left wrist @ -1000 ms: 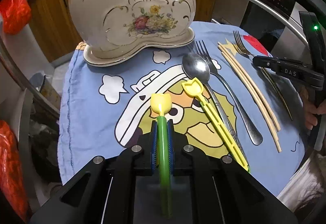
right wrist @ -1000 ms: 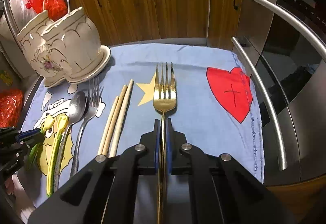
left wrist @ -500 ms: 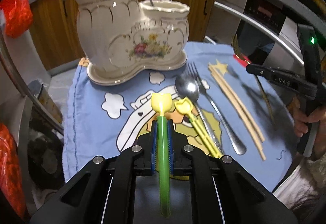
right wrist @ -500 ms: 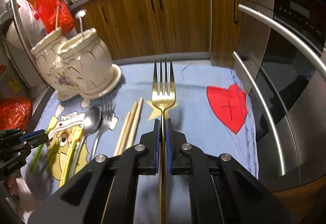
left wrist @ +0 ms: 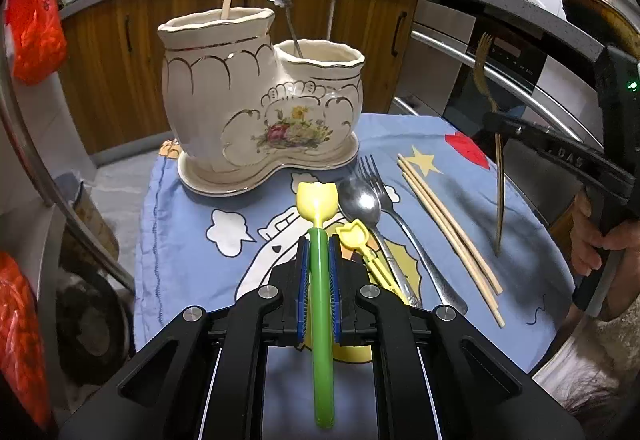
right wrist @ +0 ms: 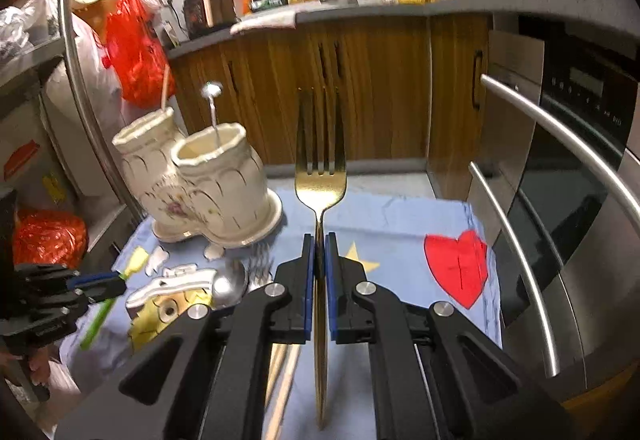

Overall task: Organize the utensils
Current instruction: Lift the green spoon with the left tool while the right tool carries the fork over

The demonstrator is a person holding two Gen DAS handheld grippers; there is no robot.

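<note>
- Left wrist view: left gripper (left wrist: 318,260) clamped tight on a green-handled utensil (left wrist: 322,320) with a yellow tulip-shaped head, held up off the cloth (left wrist: 180,240).
- Dead ahead on the cloth: cream holder (left wrist: 256,107) with two compartments. Wooden stick poking out of the taller left one, a metal handle out of the shorter right one.
- Lying flat on the cloth, right of the green one: a second yellow utensil (left wrist: 360,240), then a spoon (left wrist: 360,199), then a silver fork (left wrist: 384,195), spoon and fork touching side by side.
- Further right, chopsticks (left wrist: 448,228), well apart from the holder.
- Far right: right gripper (left wrist: 496,119) pinching a gold fork (left wrist: 486,67) by its handle, tines up, whole thing in the air. Hand (left wrist: 600,236) on the grip below.
- Right wrist view: right gripper (right wrist: 318,276) shut on the gold fork (right wrist: 320,183), tines pointing up and away, above the cloth (right wrist: 392,224).
- Holder (right wrist: 200,187) off to the left on the cloth, same stick and metal handle sticking out.
- Far left: left gripper (right wrist: 116,286) with the green utensil (right wrist: 100,316) in it, yellow tip out front.
- Spoon bowl (right wrist: 228,284) peeking out just left of the jaws, chopsticks (right wrist: 284,372) partly hidden underneath.
</note>
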